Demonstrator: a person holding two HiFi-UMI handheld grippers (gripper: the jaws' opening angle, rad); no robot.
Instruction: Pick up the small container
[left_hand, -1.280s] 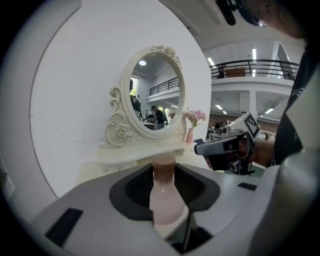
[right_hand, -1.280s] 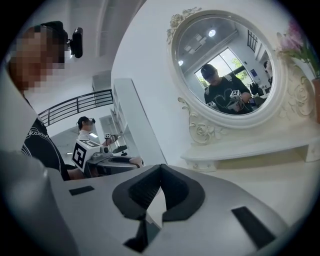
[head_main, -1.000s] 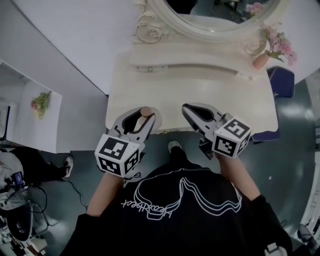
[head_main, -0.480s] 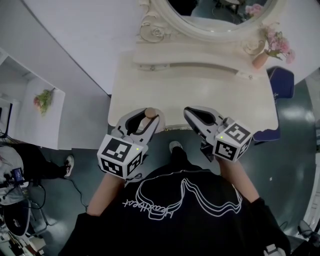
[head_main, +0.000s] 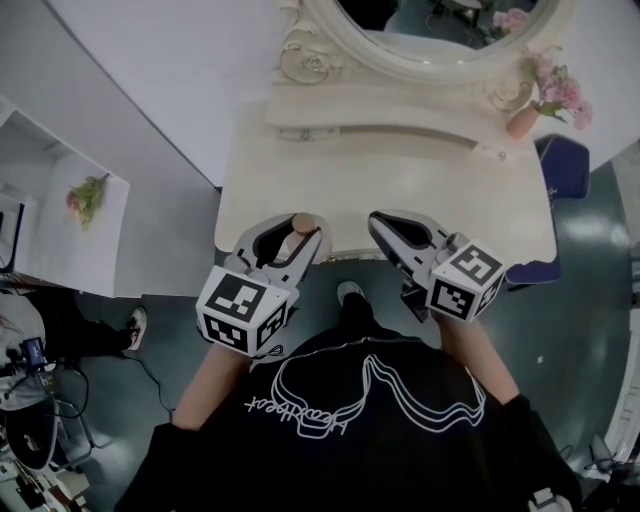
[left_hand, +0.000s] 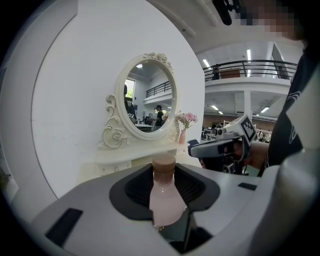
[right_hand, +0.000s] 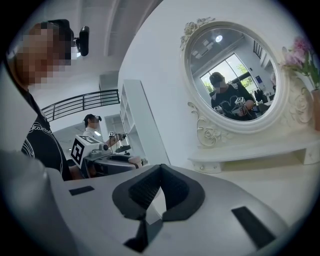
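Observation:
The small container is a pale pink bottle (left_hand: 164, 197) with a brown cap (head_main: 301, 222). It stands upright between the pads of my left gripper (left_hand: 164, 169), which is shut on its body. In the head view the left gripper (head_main: 292, 232) hangs over the front edge of the cream vanity table (head_main: 380, 175). My right gripper (head_main: 378, 222) hovers beside it to the right, over the same edge. Its jaws (right_hand: 160, 169) are shut with the tips touching and nothing between them.
An oval mirror (head_main: 440, 35) in an ornate frame stands at the back of the vanity on a raised shelf (head_main: 400, 105). A vase of pink flowers (head_main: 528, 115) is at the back right. A blue seat (head_main: 565, 165) is beyond the right end, a white shelf unit (head_main: 70, 235) to the left.
Both grippers have stayed nearly where they were; the left one, with the bottle in it, has drifted slightly to the right.

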